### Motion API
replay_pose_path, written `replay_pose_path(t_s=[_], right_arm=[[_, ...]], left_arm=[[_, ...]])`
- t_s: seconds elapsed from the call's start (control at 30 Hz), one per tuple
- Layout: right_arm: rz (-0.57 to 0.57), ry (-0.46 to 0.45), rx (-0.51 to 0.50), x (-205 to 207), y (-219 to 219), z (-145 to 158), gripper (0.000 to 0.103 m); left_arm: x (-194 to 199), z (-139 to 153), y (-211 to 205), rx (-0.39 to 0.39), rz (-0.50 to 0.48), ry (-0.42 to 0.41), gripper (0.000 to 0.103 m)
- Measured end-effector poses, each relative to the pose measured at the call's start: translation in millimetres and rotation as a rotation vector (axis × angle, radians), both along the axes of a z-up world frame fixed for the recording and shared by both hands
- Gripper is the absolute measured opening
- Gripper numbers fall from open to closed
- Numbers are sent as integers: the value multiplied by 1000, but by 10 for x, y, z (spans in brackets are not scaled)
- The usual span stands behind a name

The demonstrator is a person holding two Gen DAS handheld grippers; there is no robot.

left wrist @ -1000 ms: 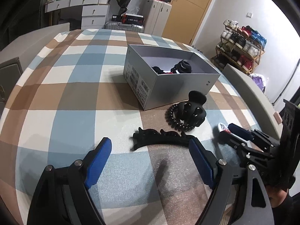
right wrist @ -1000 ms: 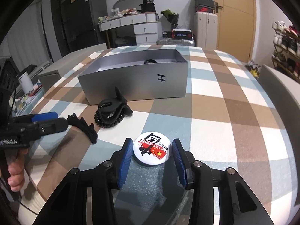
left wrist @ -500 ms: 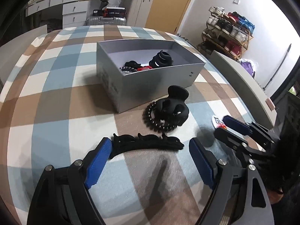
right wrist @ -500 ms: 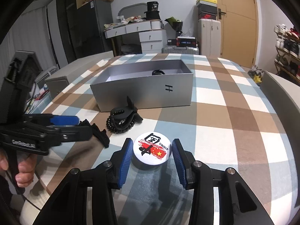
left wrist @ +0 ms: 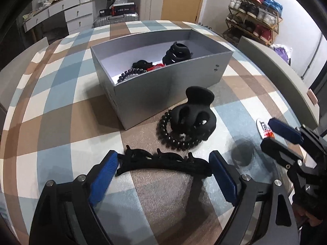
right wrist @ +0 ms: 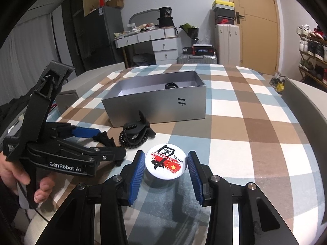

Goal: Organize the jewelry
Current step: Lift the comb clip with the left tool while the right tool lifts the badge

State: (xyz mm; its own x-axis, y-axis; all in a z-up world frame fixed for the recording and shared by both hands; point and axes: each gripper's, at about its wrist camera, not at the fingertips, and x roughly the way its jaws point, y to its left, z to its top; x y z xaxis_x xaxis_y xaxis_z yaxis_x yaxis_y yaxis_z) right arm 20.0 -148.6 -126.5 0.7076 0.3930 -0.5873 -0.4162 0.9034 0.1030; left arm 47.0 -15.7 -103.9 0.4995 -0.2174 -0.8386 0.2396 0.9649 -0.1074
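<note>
Left wrist view: the left tongs [left wrist: 163, 169] have just been opening and stand wide astride a long black hair clip [left wrist: 163, 161], a curved, toothed, matte plastic bar lying on the checked worktop [left wrist: 61, 102] at 6 o'clock; the blue ribbed pads [left wrist: 106, 169] sit just off its two ends, possibly brushing the left tip, not yet pressing. Squeezed end to end, such a springy arc could bow and pop free, or its teeth could snag the woven cloth. At 1 o'clock from it a rounded black claw clip [left wrist: 194, 116] sits on a ring of glossy black beads [left wrist: 175, 136], close enough to be knocked. Beyond stands the grey cardboard box [left wrist: 143, 94], open-topped and stiff-walled, already holding dark clips and beads. Right wrist view: the right tongs [right wrist: 165, 167] are partly open around a round button badge [right wrist: 165, 164], flat, smooth and white with red print, lying on the worktop at 6 o'clock; small gaps show at both pads, so it is not gripped. Its thin, slick rim may slip under or out of the pads. The left tongs, at 9 o'clock, crowd in close, risking a bump.
</note>
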Motion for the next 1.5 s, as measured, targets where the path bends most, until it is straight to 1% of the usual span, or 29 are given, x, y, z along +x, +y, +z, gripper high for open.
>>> replay_pose_path(t_s=[0.17,0.33,0.37,0.43,0.47,0.57,0.63,0.7,0.73,0.77,0.83,0.87,0.9,0.93,0.97,1.03,1.1,1.17,1.2,1.27,1.3,1.33,1.37,1.4,1.43,1.47,1.5], right_arm=[[8,2,3,14,-6,-3,42],[13,-7,36,10,-5,27,42],[15,-11,36,2,6,32,42],[23,-14,40,-8,26,41,42],[24,-16,41,-18,34,46,42],[29,-16,41,-23,62,54,42],[32,-20,41,-33,69,62,42],[33,-24,36,-45,75,69,42],[32,-24,36,-43,71,68,42],[32,-22,39,-42,68,65,42],[30,-17,41,-32,63,60,42],[31,-16,44,-31,63,58,42],[35,-14,51,-29,62,56,42],[36,-13,56,-28,64,55,42],[40,-14,64,-25,70,55,42],[51,-15,73,-25,90,56,42],[55,-25,70,-48,108,69,42],[59,-35,77,-80,96,93,42],[59,-38,86,-95,80,101,42],[59,-42,93,-121,49,111,42],[58,-46,92,-131,41,114,42],[55,-51,92,-142,29,115,42],[54,-51,95,-144,16,115,42],[56,-49,100,-147,7,111,42],[57,-49,102,-150,2,107,42],[56,-48,104,-152,0,101,42],[59,-44,107,-149,0,95,42]], left_arm=[[-121,15,47,14,-37,19,87],[-283,54,136,72,-91,-2,86],[-306,65,170,75,-91,-3,85],[-319,102,214,65,-82,-10,77],[-317,118,226,60,-79,-11,68],[-290,110,229,71,-67,-3,68],[-276,95,252,51,-41,13,68],[-282,129,305,-6,-11,20,68],[-292,157,338,-22,18,15,68],[-299,186,364,-22,57,10,68],[-347,275,447,4,202,5,68],[-389,317,493,-11,265,-2,68],[-438,331,524,-54,323,11,70],[-441,304,505,-74,336,45,70],[-414,252,436,-86,317,94,70],[-354,162,275,-87,286,130,70],[-322,119,158,-70,286,112,70],[-254,59,21,-17,273,114,70],[-220,28,-20,-7,260,118,69],[-181,-4,-107,42,254,104,68],[-166,-20,-144,56,237,102,64],[-162,-21,-167,88,231,97,59],[-167,-17,-185,121,221,85,45],[-167,-9,-189,116,203,80,32],[-178,-4,-177,122,186,78,28],[-200,11,-142,124,168,77,18],[-210,16,-136,123,145,78,13]])
